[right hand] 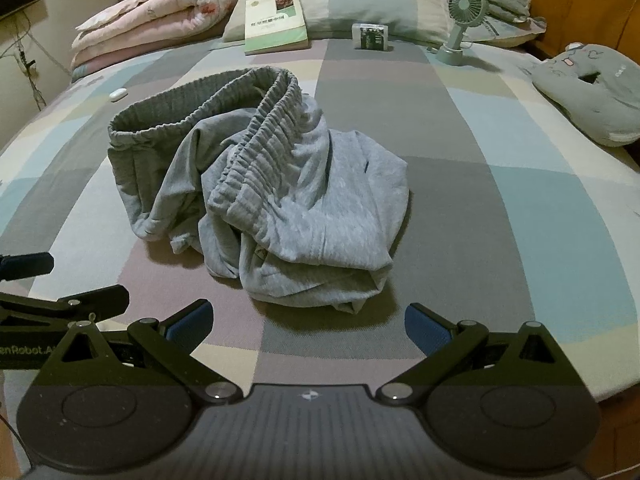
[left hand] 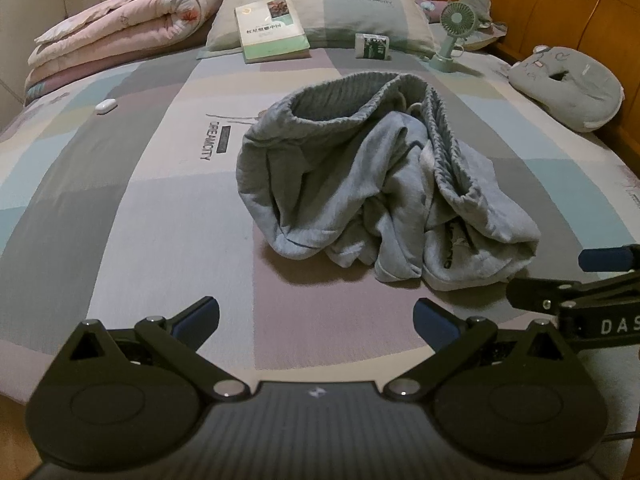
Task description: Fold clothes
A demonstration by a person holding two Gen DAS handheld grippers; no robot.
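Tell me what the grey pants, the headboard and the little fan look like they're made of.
Grey pants: soft matte knit, probably cotton-blend sweatshirt jersey, judging by the heathered surface and ribbed elastic waistband.
Headboard: wood or wood veneer, with an orange-brown glossy sheen, probably varnish.
Fan: looks like smooth moulded plastic, pale green, with a thin grille.
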